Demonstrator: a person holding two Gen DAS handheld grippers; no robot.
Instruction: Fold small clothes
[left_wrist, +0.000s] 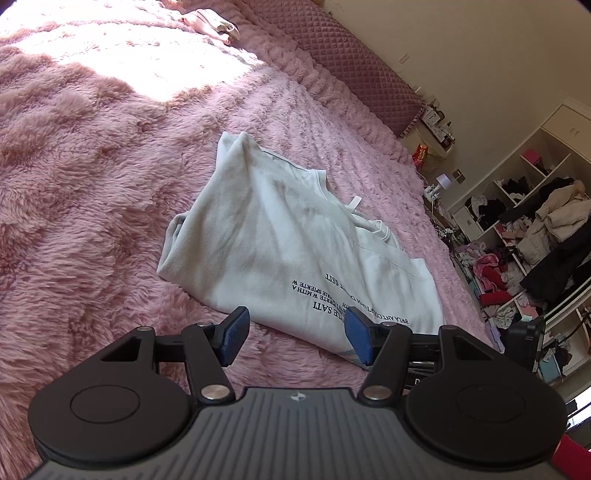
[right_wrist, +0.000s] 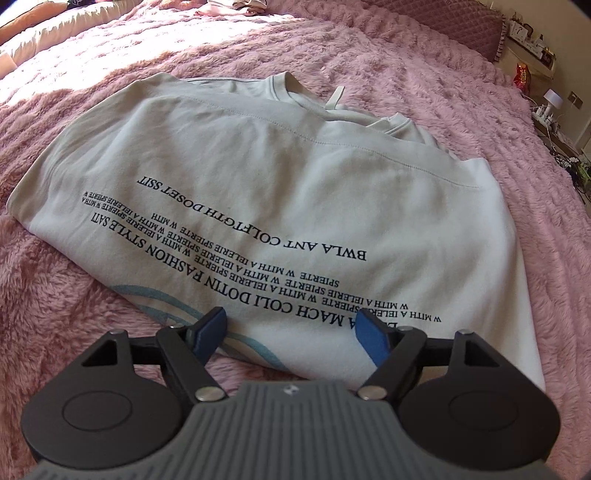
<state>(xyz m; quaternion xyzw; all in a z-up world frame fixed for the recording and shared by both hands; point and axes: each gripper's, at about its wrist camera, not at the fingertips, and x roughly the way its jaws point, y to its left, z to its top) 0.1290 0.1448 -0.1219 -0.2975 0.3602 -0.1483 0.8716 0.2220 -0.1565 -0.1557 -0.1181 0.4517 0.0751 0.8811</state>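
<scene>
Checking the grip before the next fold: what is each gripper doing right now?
Left gripper: open, holding nothing, above the shirt.
Right gripper: open, holding nothing, over the shirt's near edge.

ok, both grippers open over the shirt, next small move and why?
Probably lower the right gripper onto the near hem and pinch it: the shirt lies part-folded on the blanket, nothing between either gripper's pads, and the left gripper hangs open too.

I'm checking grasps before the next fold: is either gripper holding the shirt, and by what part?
Nothing is held. The left gripper and right gripper both stand open over the white shirt, pads clear of the cloth.
</scene>
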